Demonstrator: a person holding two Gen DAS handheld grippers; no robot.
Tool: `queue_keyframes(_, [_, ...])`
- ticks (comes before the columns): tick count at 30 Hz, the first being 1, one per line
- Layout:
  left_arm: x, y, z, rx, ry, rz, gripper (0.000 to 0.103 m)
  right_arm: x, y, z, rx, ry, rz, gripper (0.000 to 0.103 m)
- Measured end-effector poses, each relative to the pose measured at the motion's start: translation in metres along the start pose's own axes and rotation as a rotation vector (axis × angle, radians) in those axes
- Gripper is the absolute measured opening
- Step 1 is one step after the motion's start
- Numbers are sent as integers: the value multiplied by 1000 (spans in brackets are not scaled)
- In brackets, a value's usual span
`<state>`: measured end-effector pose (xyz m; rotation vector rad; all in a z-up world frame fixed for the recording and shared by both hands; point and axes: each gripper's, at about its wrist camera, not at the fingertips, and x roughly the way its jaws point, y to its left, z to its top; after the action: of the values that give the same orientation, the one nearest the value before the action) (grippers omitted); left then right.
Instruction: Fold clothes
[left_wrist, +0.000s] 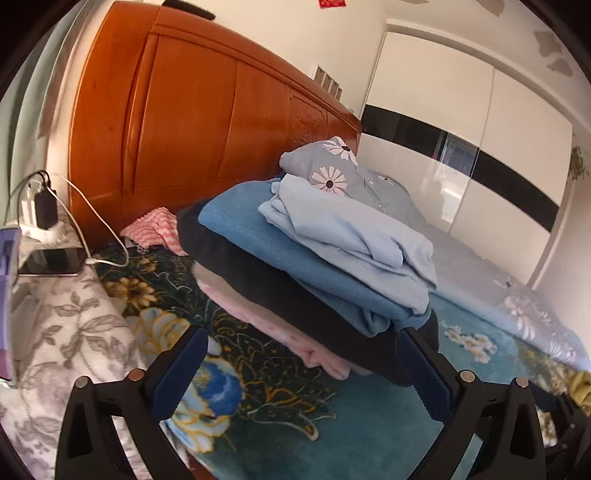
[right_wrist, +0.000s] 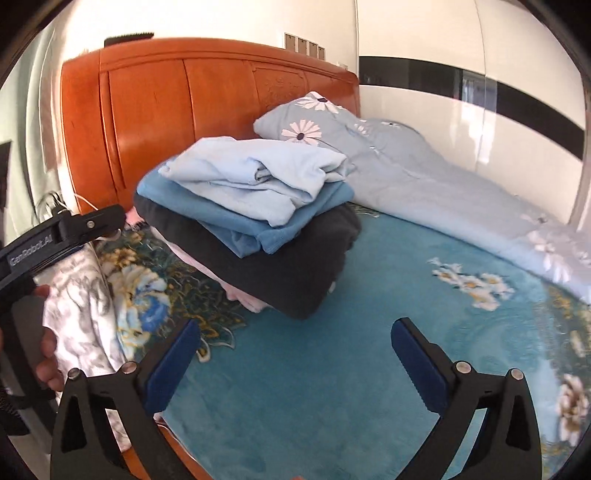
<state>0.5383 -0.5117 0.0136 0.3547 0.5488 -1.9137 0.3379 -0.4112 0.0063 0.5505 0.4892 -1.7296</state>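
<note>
A stack of folded clothes lies on the bed. On top is a light blue garment, under it a mid-blue one, then a dark one, with a pink one at the bottom. My left gripper is open and empty, just in front of the stack; its right finger is close to the dark garment's edge. My right gripper is open and empty, above the blanket in front of the stack. The left gripper's body shows in the right wrist view.
The bed has a teal floral blanket and an orange wooden headboard. A grey daisy-print pillow and quilt lie behind the stack. A phone on a charging cable and a grey floral cloth are at the left.
</note>
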Motion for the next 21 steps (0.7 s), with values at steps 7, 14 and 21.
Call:
queue_keyframes(7, [-53, -22, 0, 120, -44, 99, 103, -29, -3, -5, 94, 48, -30, 103])
queue_keyframes(14, [-93, -37, 17, 115, -63, 58, 103, -69, 2, 5, 115, 8, -35, 103])
queue_keyframes(21, [-102, -53, 11, 174, -38, 77, 103, -101, -3, 9, 145, -42, -89, 103])
